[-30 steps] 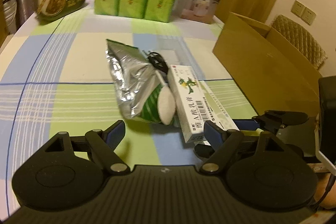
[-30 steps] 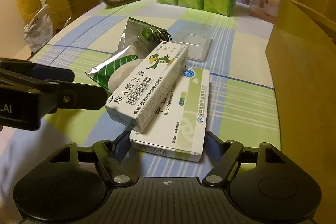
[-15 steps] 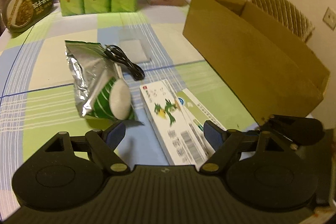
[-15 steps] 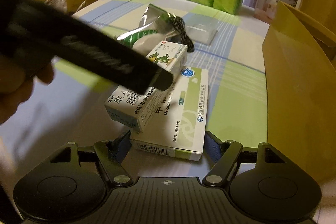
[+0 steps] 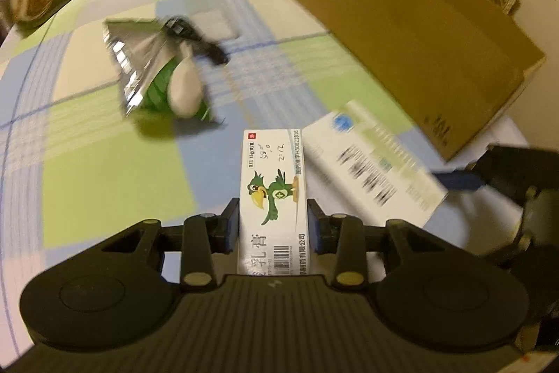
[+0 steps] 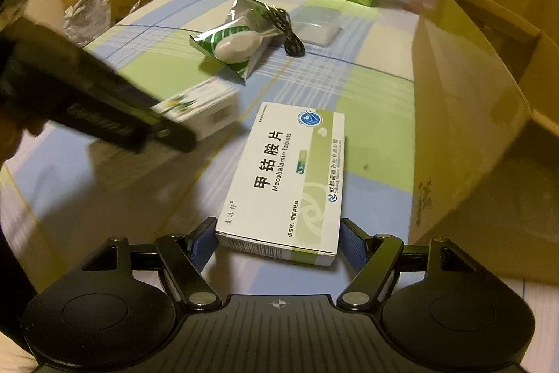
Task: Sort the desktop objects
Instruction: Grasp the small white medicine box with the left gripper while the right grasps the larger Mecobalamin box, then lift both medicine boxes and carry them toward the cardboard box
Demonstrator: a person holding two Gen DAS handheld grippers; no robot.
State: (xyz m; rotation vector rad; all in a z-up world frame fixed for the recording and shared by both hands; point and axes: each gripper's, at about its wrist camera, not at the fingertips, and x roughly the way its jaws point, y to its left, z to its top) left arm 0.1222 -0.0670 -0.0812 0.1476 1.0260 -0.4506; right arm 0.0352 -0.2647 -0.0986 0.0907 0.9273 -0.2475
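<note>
Left gripper (image 5: 272, 226) clamps ointment box (image 5: 274, 194) at near end, above table (image 5: 115, 184). Right gripper (image 6: 277, 242) wide, straddling tablet box (image 6: 290, 177), not gripping. Keep clamp square; carry toward cardboard box (image 5: 412, 34).

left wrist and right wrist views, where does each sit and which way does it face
Left wrist: on the left hand-held gripper, looking down along its fingers at the parrot box clamped between them; right hand-held gripper at the right edge.
Right wrist: on the right hand-held gripper, open around the Mecobalamin box; left gripper and a hand at left.
Shared: both boxes, snack pouch, cardboard box.
</note>
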